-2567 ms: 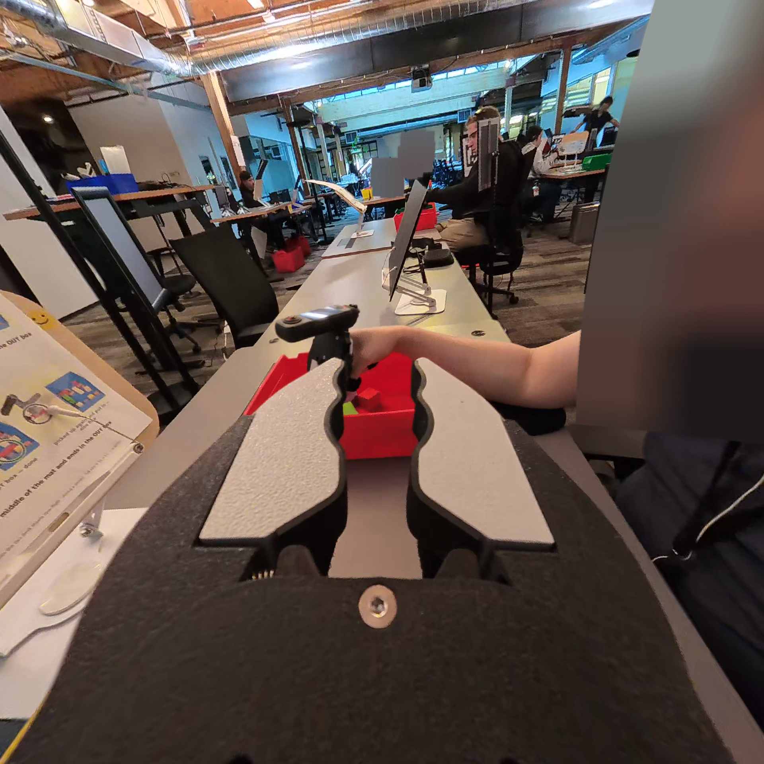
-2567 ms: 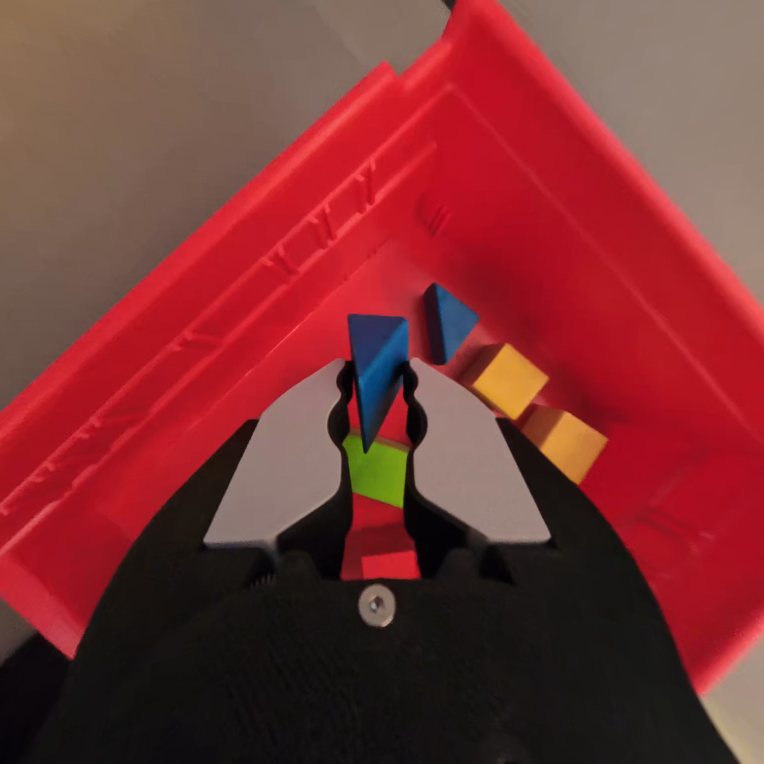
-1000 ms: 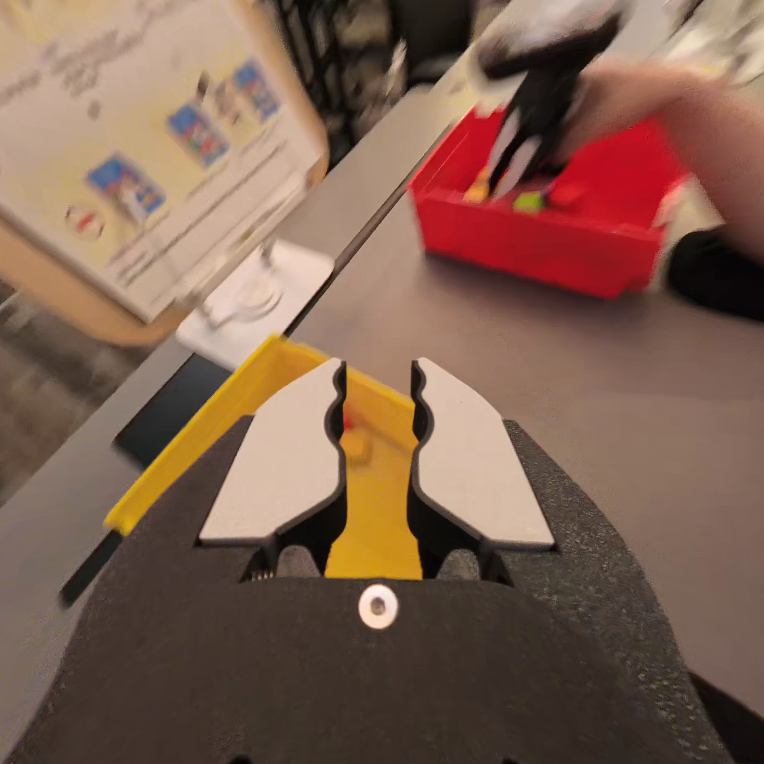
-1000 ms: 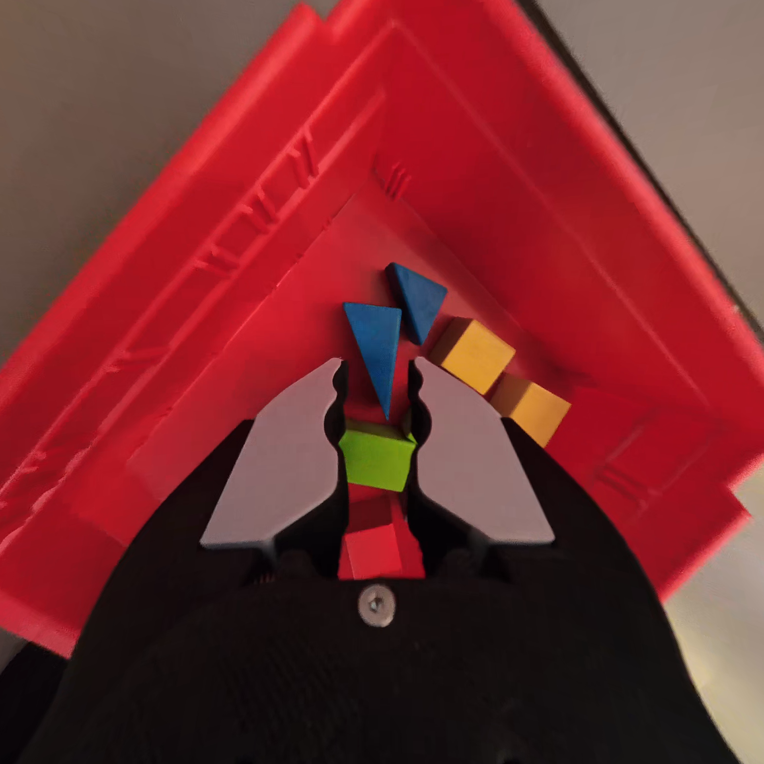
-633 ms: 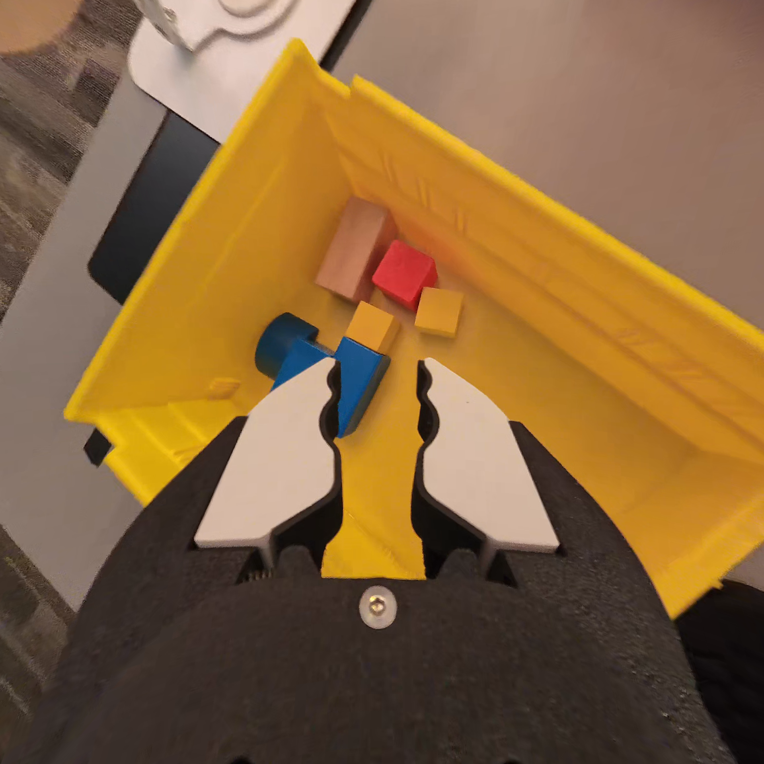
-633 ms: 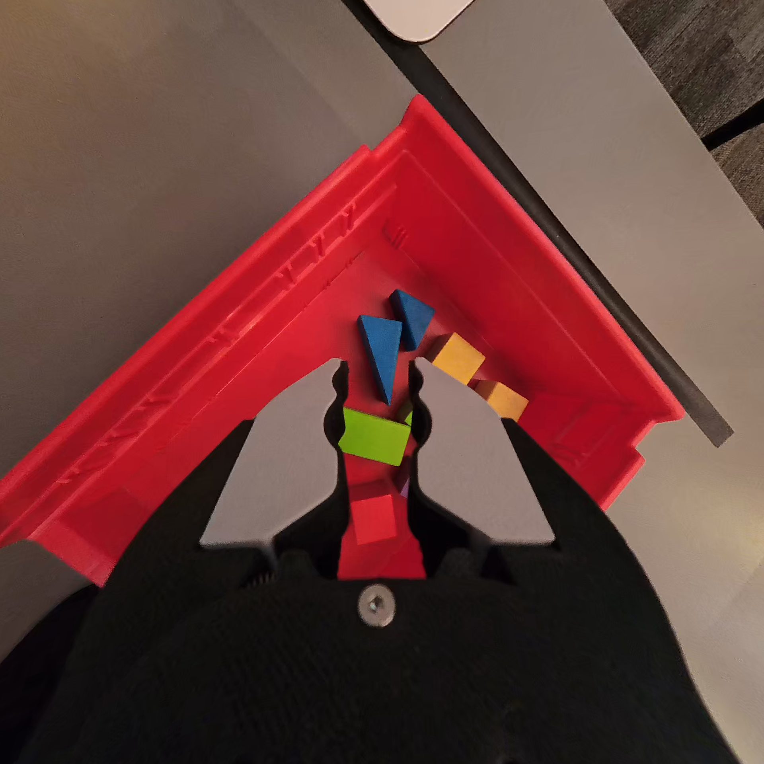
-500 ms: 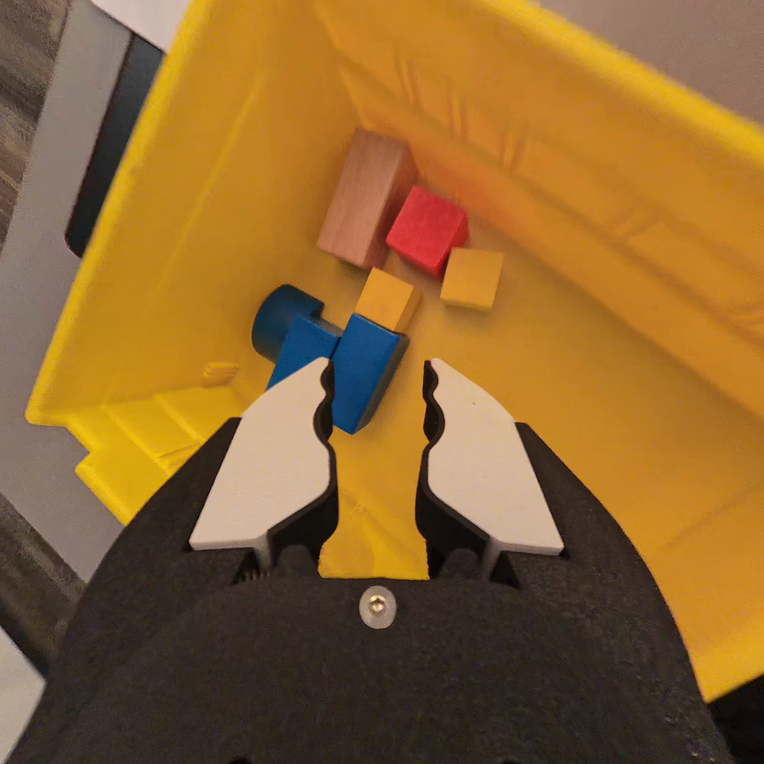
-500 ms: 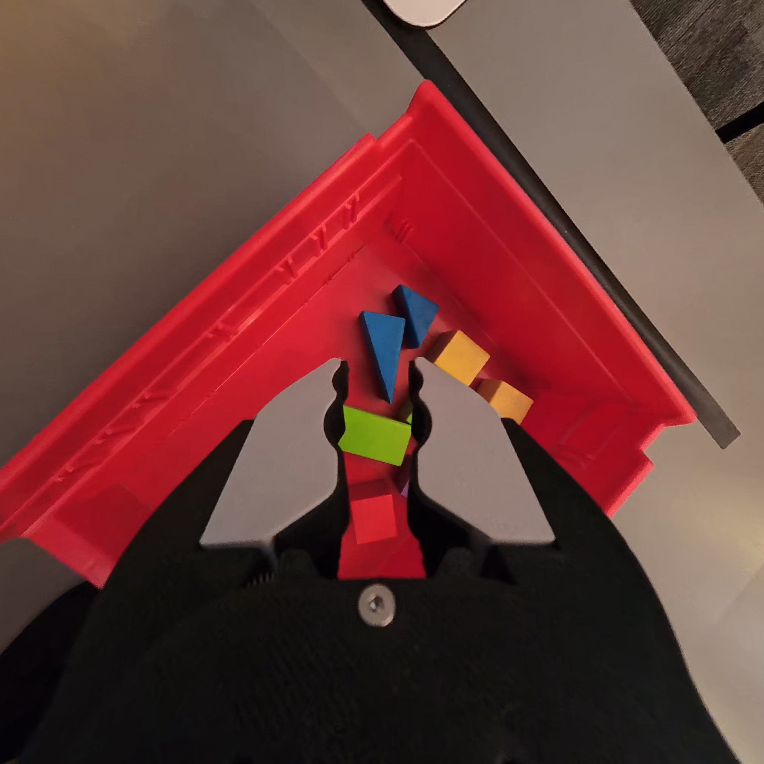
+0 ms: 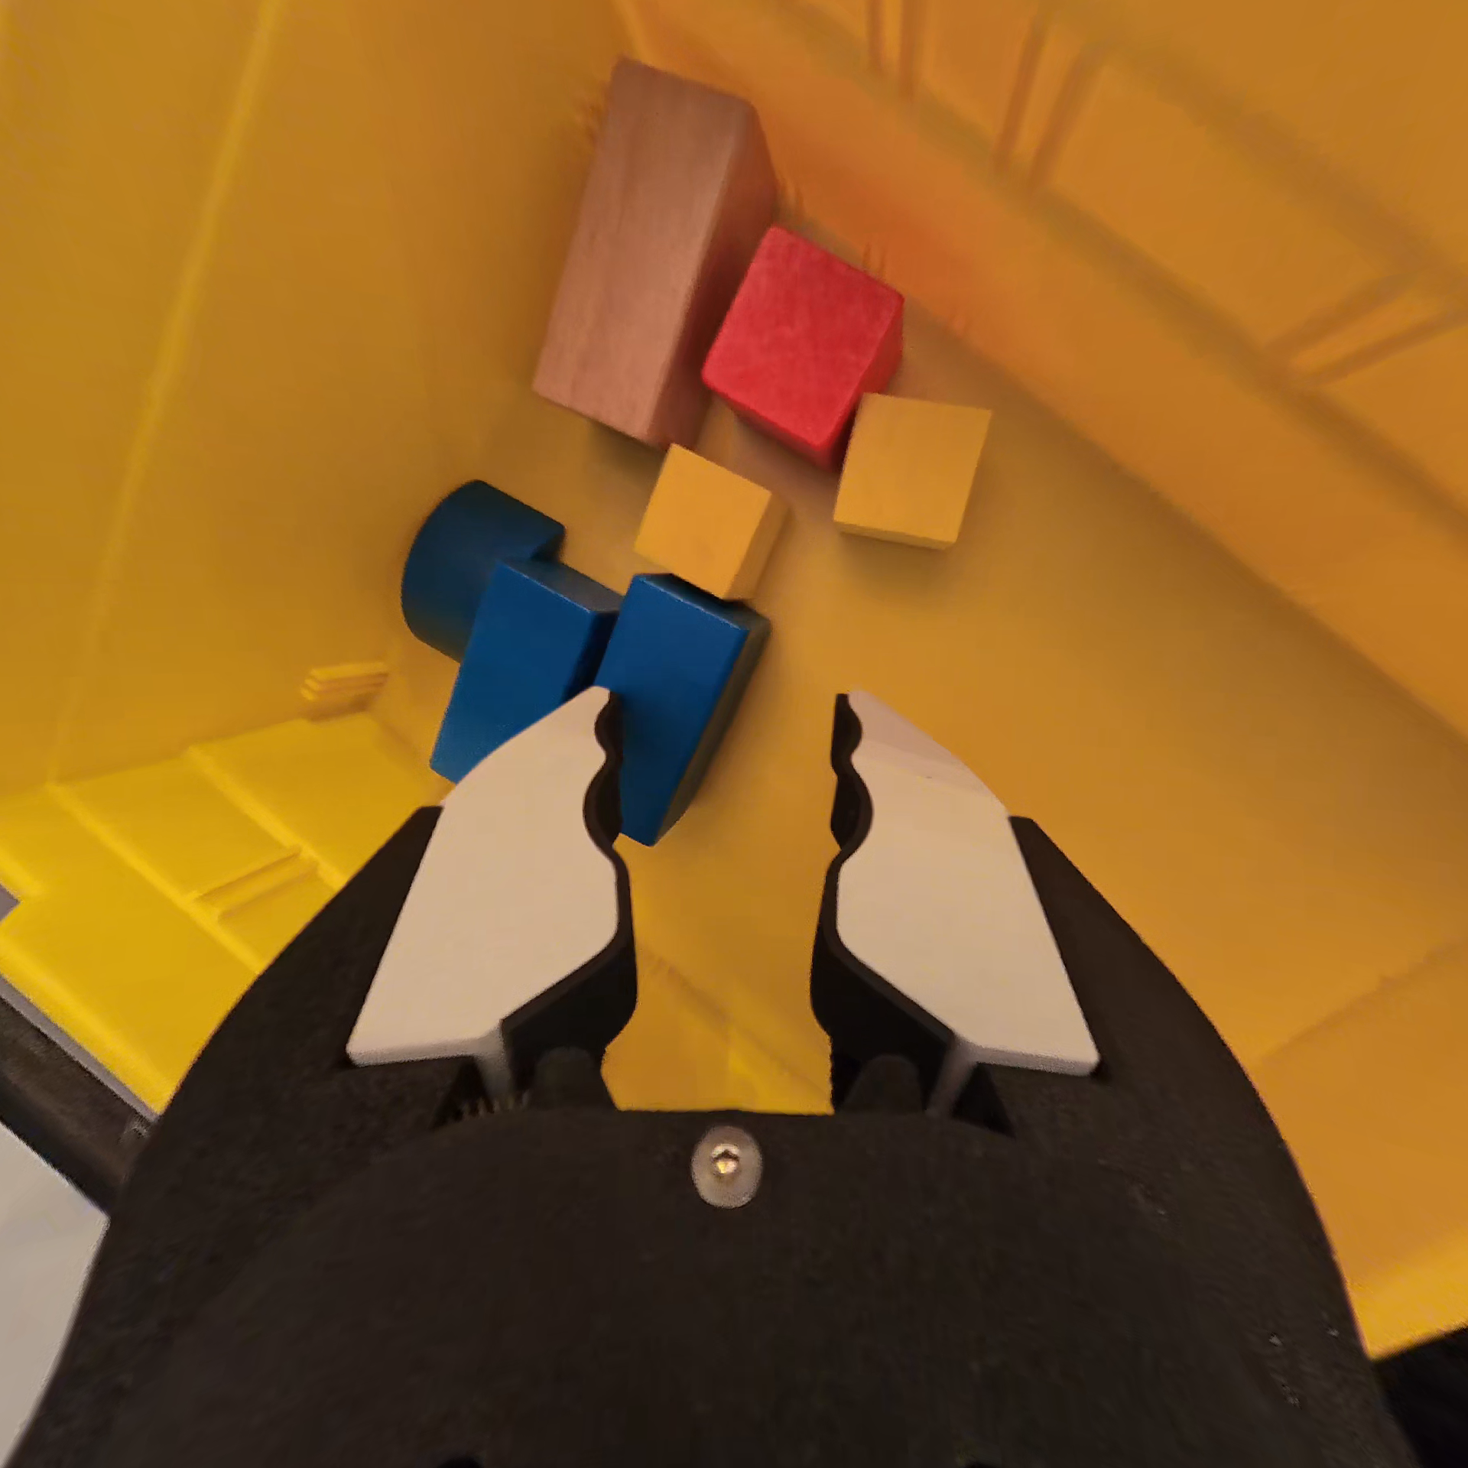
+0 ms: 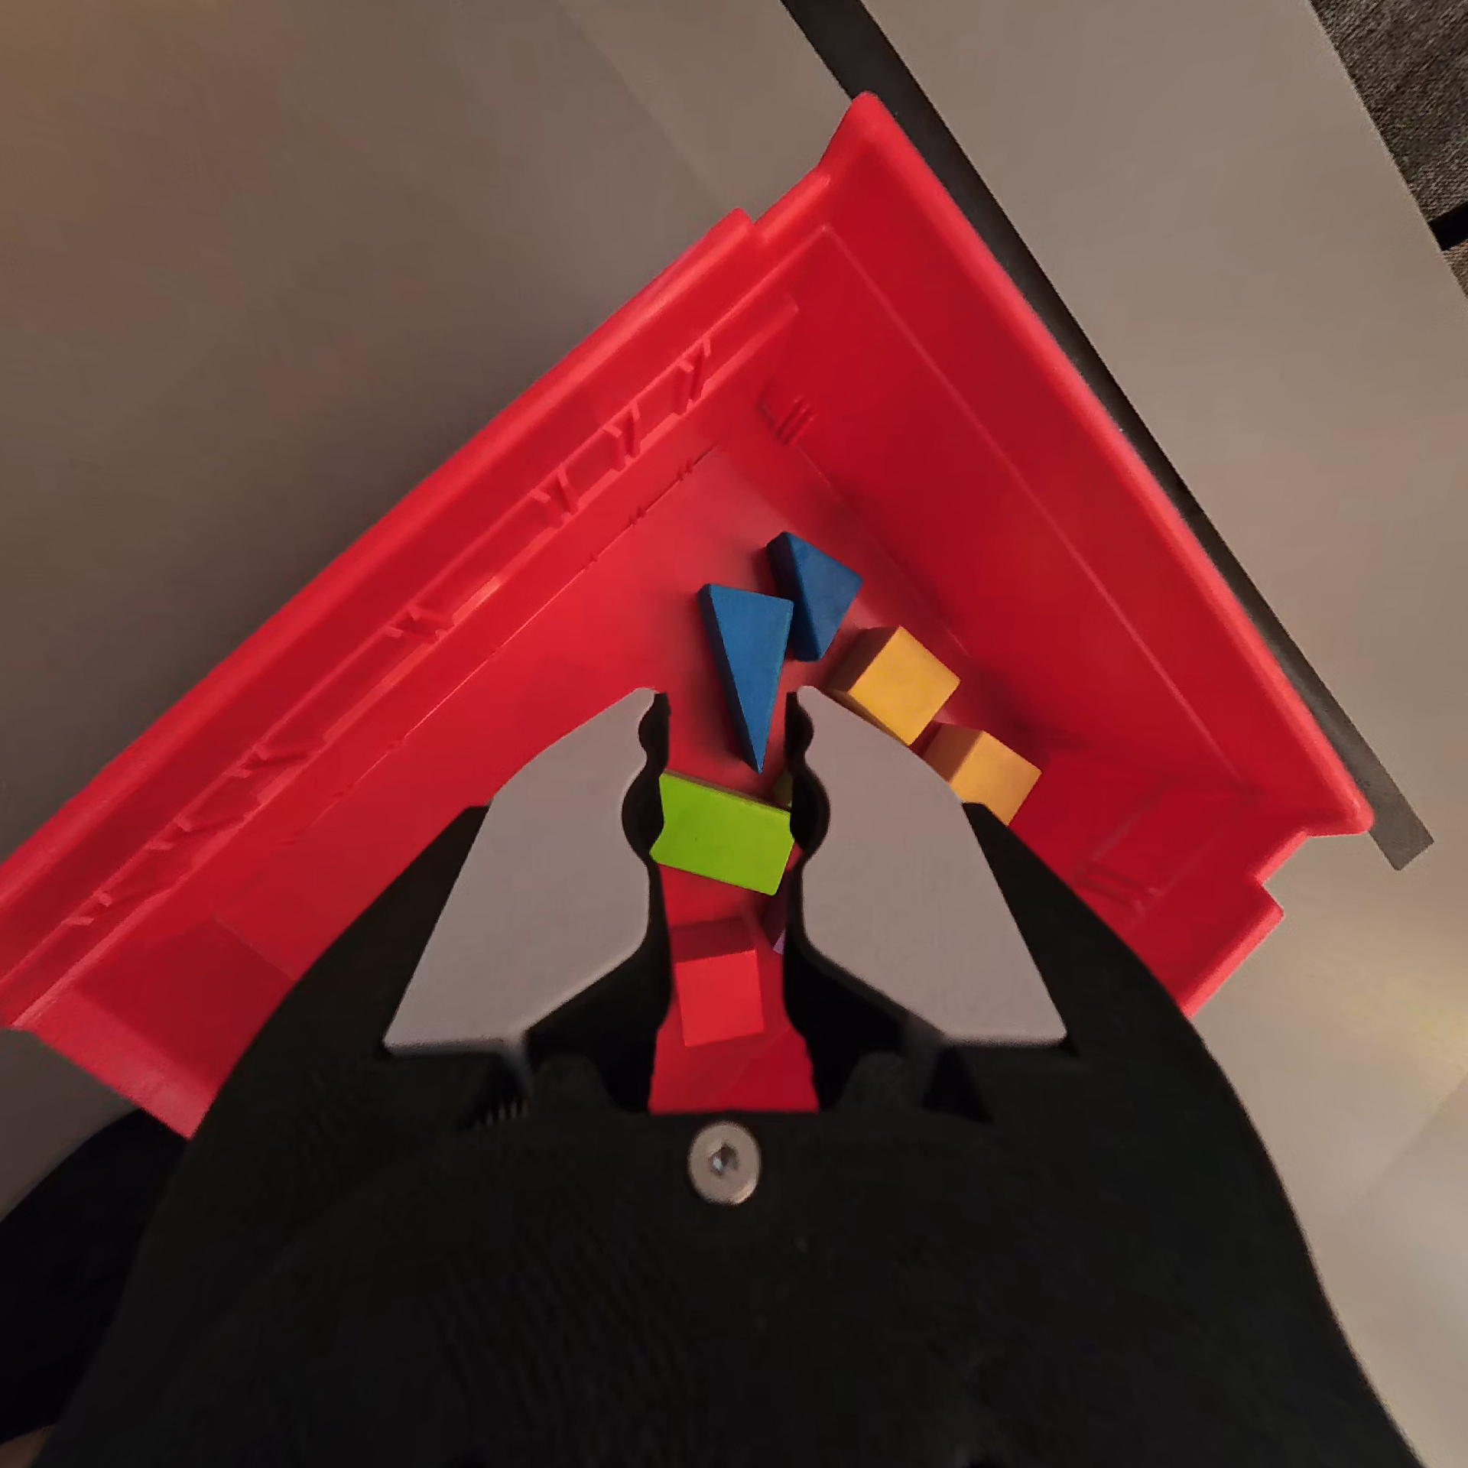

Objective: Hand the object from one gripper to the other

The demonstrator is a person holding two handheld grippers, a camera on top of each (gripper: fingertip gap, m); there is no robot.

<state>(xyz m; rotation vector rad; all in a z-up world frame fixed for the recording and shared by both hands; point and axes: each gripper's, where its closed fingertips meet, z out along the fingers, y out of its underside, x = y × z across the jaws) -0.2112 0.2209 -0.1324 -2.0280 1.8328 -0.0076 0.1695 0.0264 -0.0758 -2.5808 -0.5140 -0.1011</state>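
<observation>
left wrist view puts my left claw [image 9: 721, 703] low inside a yellow bin [image 9: 198, 318], its fingers apart with nothing between them. a blue block [image 9: 675, 683] lies just off the left fingertip [image 9: 556, 762], touching or nearly touching it; i cannot tell which. a second blue block [image 9: 516, 667] sits against its left side, and a blue cylinder [image 9: 469, 548] lies behind that one. farther in, a tan wood block [image 9: 651, 246] lies by the far wall with a red cube [image 9: 802, 334] against its right side. two orange cubes [image 9: 707, 516] [image 9: 909, 473] sit just below the red one.

right wrist view has my right claw [image 10: 724, 699] hovering over a red bin [image 10: 397, 635] on the grey table [image 10: 278, 238], fingers apart and holding nothing. seen through the gap between them are a blue wedge [image 10: 751, 667], a green block [image 10: 719, 834] and a red block [image 10: 719, 993], all lying on the bin floor. another blue wedge [image 10: 814, 592] touches the first, and two orange blocks [image 10: 894, 683] [image 10: 981, 766] lie beside the right finger. the view is slightly blurred.
</observation>
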